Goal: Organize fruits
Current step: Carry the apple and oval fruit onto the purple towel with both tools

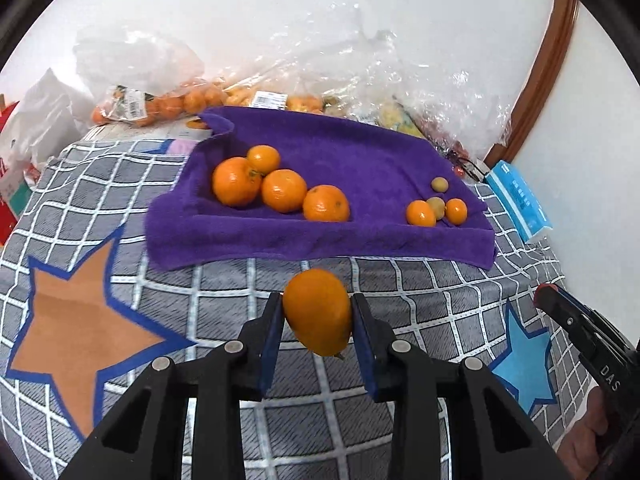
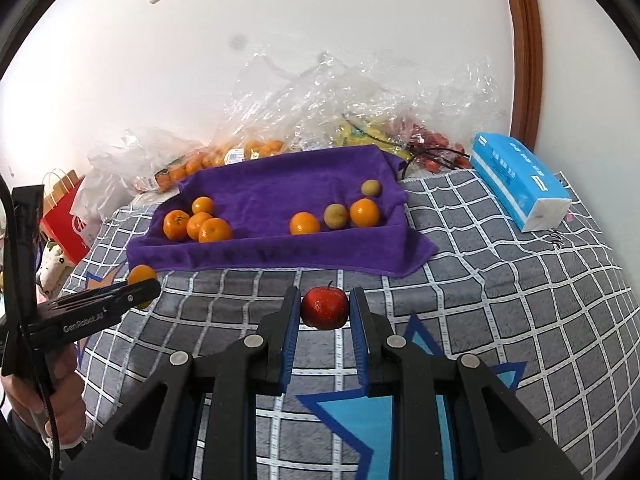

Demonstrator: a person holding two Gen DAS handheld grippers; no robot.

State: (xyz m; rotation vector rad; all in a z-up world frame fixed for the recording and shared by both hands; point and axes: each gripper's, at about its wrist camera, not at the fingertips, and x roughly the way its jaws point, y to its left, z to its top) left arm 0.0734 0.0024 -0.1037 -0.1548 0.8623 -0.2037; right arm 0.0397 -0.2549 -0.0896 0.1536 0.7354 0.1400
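My left gripper [image 1: 317, 312] is shut on an orange [image 1: 318, 311] and holds it above the checked cloth, in front of the purple towel tray [image 1: 280, 240]. My right gripper [image 2: 325, 309] is shut on a small red apple [image 2: 325, 307], also in front of the purple towel tray [image 2: 280, 254]. On the towel several oranges [image 1: 280, 188] lie at the left, and small oranges [image 1: 421, 213] with yellow-green fruits [image 1: 436, 206] lie at the right. The left gripper with its orange [image 2: 140, 276] shows at the left of the right wrist view.
Clear plastic bags of fruit [image 1: 192, 100] lie behind the towel against the wall. A blue tissue pack [image 2: 520, 180] lies at the right. A red paper bag [image 2: 64, 224] stands at the left. The grey checked cloth [image 1: 200, 300] has star patterns.
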